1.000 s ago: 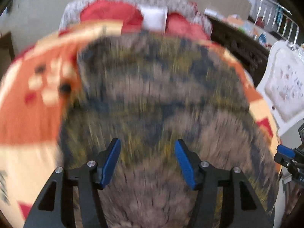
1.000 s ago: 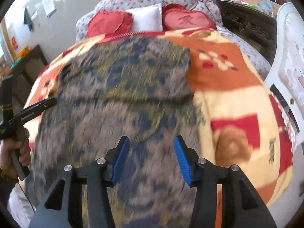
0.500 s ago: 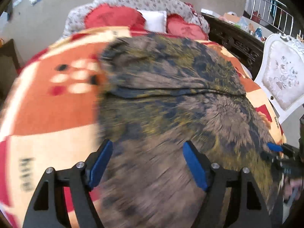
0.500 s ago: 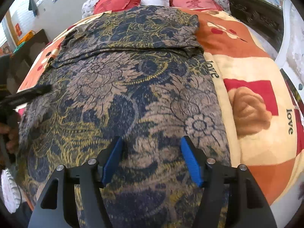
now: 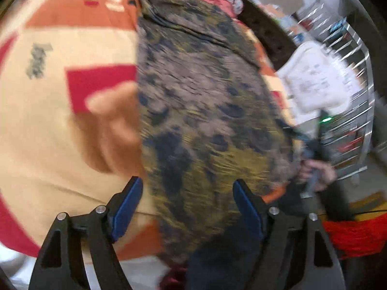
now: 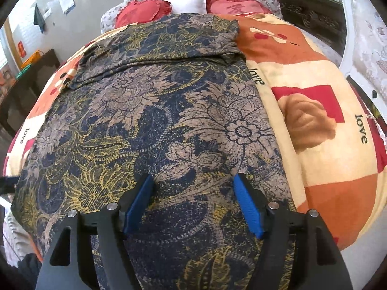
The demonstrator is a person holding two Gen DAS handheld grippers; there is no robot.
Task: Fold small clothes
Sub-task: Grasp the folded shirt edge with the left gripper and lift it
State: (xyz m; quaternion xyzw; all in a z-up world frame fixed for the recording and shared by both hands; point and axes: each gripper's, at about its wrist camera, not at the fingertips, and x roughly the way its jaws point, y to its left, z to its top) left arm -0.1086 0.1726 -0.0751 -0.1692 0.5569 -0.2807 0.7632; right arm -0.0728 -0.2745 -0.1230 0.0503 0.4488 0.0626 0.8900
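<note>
A dark garment (image 6: 154,125) with a navy, gold and taupe floral print lies spread flat on the bed, its far end folded over near the pillows. It also shows, blurred, in the left wrist view (image 5: 198,111). My right gripper (image 6: 193,200) is open and empty, low over the garment's near part. My left gripper (image 5: 186,203) is open and empty, over the garment's near left edge. The right gripper's handle and the hand on it (image 5: 314,171) show at that garment's far side.
The bed has an orange, cream and red blanket (image 6: 321,125) with roses and "love" print. Red and white pillows (image 6: 188,4) lie at the headboard. A white chair (image 6: 365,38) and a dark cabinet (image 6: 307,12) stand to the right. A dark table (image 6: 24,82) stands left.
My left gripper has swung left and turned, now looking across the garment's left edge. My right gripper has held over the garment and dropped slightly closer. Both stay open.
</note>
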